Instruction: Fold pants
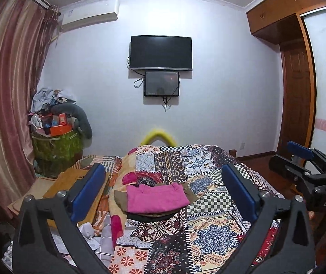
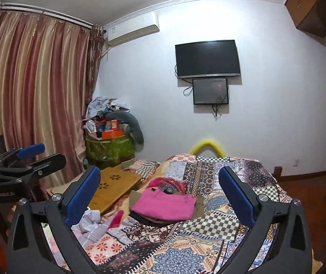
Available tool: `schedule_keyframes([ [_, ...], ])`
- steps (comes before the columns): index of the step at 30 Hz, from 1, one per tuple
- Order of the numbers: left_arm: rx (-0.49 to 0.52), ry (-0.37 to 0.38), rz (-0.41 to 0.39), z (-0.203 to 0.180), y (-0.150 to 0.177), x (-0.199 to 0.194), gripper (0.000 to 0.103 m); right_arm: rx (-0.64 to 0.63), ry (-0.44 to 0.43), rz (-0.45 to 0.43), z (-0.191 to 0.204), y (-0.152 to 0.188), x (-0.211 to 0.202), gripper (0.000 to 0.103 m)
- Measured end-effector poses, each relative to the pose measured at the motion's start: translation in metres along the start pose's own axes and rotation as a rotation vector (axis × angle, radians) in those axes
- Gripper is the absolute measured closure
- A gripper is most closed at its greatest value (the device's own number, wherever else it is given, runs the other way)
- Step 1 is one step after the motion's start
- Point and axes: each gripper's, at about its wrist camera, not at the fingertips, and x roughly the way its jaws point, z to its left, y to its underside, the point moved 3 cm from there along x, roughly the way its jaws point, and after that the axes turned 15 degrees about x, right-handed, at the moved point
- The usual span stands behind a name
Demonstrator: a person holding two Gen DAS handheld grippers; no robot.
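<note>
1. Left gripper point(image 1: 163, 196) and right gripper point(image 2: 160, 194) are both standing wide open, holding nothing.
2. Pink pants point(image 1: 156, 197) are lying folded on the bed point(image 1: 220, 235), topping a pile.
3. Judging: folding seems done; keeping clear avoids disturbing the pile.

Folded pink pants point(image 1: 157, 197) atop a small stack of folded dark clothes point(image 1: 150, 215), on the patchwork-quilted bed point(image 1: 210, 235) at frame centre. Flat wooden board point(image 2: 115, 188) left of the stack. Black wall television point(image 1: 161, 52) above, behind the bed.
</note>
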Motion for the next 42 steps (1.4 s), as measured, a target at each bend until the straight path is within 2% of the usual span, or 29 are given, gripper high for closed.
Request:
schedule_keyframes([
  [10, -0.008, 0.004, 0.002, -0.003, 0.002, -0.004, 0.000, 0.017, 0.014, 0.011, -0.004, 0.010, -0.010, 0.000],
  [42, -0.019, 0.040, 0.023, -0.007, 0.006, 0.012, 0.000, 0.027, 0.044, 0.010, -0.010, 0.007, -0.021, 0.000],
])
